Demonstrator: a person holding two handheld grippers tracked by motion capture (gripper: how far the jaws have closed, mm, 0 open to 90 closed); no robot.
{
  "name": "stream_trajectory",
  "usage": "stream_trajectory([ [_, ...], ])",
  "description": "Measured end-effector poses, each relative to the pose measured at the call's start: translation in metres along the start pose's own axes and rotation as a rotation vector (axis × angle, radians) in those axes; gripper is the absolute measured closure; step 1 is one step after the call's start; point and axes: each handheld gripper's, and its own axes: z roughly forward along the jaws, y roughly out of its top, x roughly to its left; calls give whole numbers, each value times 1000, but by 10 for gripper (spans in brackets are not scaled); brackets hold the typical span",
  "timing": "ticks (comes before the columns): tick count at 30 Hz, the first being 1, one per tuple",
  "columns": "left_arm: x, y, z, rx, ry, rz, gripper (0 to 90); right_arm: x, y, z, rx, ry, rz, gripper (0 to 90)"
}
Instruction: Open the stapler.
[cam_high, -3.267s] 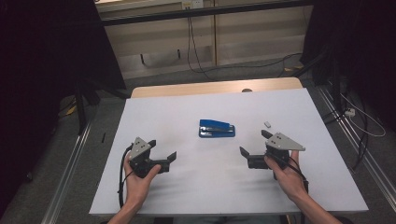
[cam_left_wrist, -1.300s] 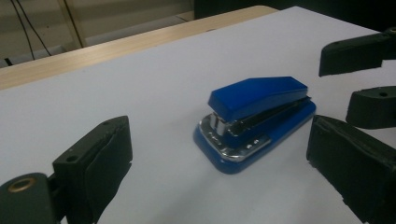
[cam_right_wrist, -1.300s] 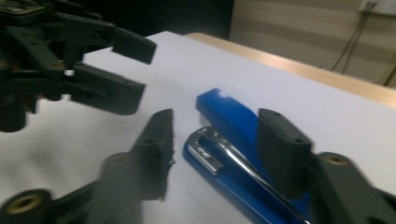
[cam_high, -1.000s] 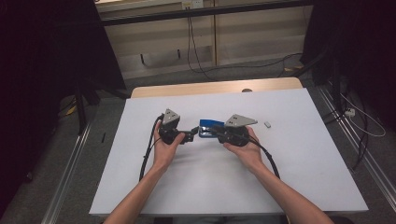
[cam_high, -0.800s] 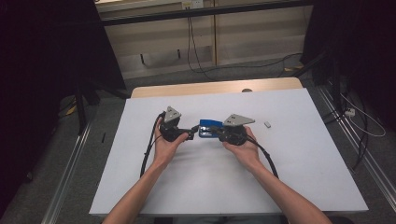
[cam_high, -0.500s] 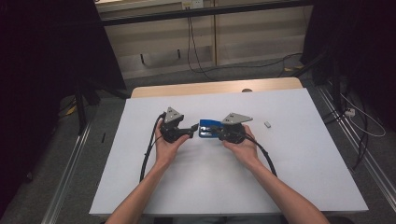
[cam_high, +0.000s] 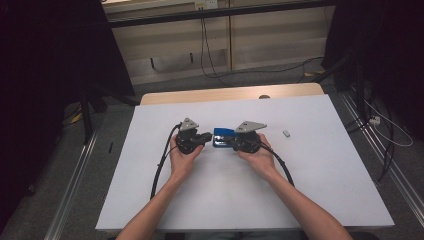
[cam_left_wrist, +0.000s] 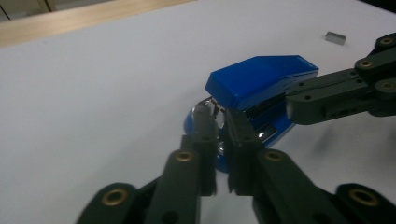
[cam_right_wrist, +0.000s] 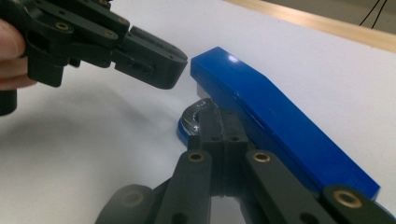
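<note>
A blue stapler (cam_high: 222, 138) lies on the white table (cam_high: 325, 170), its top (cam_left_wrist: 261, 80) raised a little at the front. My left gripper (cam_high: 204, 138) faces the stapler's front end from the left. Its jaws have just been closing and now stand shut (cam_left_wrist: 218, 116), with nothing seen between them, the tips right at the stapler's metal mouth. My right gripper (cam_high: 234, 144) comes in from the right and is shut (cam_right_wrist: 219, 116), its tips beside the metal front (cam_right_wrist: 196, 114) and under the blue top (cam_right_wrist: 280, 126).
A small grey staple block (cam_high: 286, 133) lies right of the stapler, also seen far off (cam_left_wrist: 335, 38). Black cables (cam_high: 160, 167) trail from both grippers toward the person. A wooden strip (cam_high: 230, 94) edges the table's far side.
Both grippers came from the table's front corners in to the stapler, one on each side. Over the last second the left jaws closed; the hands hardly moved.
</note>
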Motion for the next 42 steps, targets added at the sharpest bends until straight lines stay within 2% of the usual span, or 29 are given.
stream_trajectory([
  [2,-1,0,3,16,-1,11,900,-1,1,2,14,0,-2,900],
  [3,-2,0,4,18,1,2,900,-1,2,3,23,1,-7,900],
  [5,-3,0,7,20,13,9,900,-1,2,5,32,4,-8,900],
  [7,-1,1,7,39,31,30,900,0,2,7,41,1,-13,900],
  [9,1,3,8,34,27,22,900,0,2,9,60,-2,-21,900],
  [14,5,5,11,38,24,35,900,-3,2,9,80,-12,-11,900],
  [17,5,4,14,31,15,7,900,-3,0,11,105,-27,-33,900],
  [18,4,3,16,27,14,-16,900,-3,-1,11,106,-28,-29,900],
  [20,5,3,17,27,11,-34,900,-4,-1,12,116,-32,-30,900],
  [22,5,3,18,32,8,-25,900,-4,-1,12,116,-29,-26,900],
  [25,5,3,19,25,9,-27,900,-3,-1,13,123,-34,-49,900],
  [33,5,4,19,28,15,-8,900,-4,-1,13,122,-35,-33,900],
  [35,6,3,18,27,-1,-26,900,-4,-1,13,121,-36,-33,900],
  [42,5,5,16,8,-10,-18,900,-3,-2,13,118,-45,-36,900],
])
